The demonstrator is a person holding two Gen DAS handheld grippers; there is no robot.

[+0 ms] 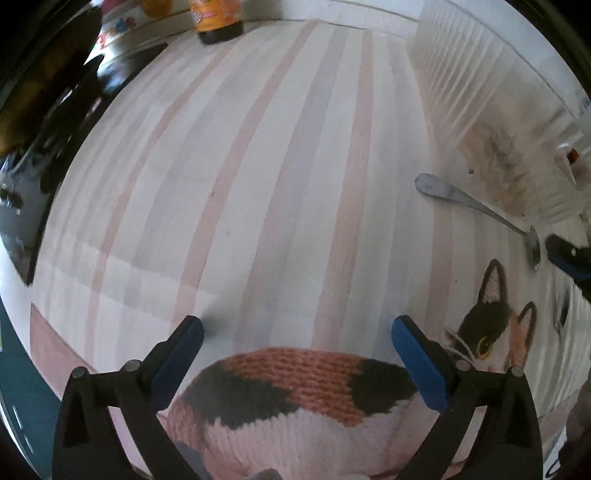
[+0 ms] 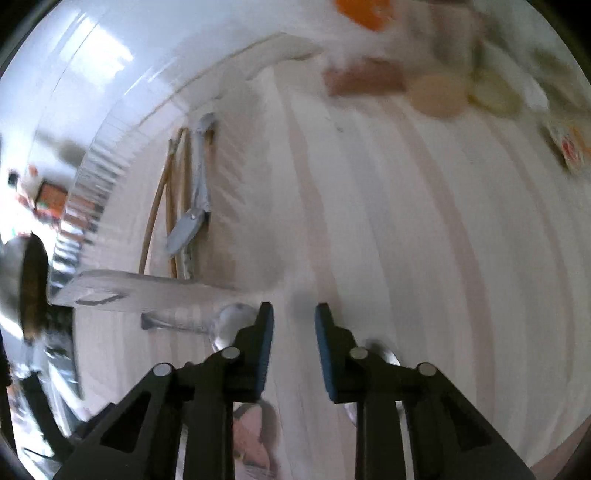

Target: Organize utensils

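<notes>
In the left wrist view a metal spoon lies on the striped tablecloth at the right, beside a clear ribbed tray. My left gripper is open and empty, over the cat picture. The right gripper's finger shows just right of the spoon's bowl. In the right wrist view my right gripper is partly open and empty, with the spoon just left of its left finger. The clear tray holds wooden chopsticks and a metal utensil.
An orange-labelled bottle stands at the far edge of the table. A dark object lies along the left. In the right wrist view blurred food items and an orange object sit at the far side.
</notes>
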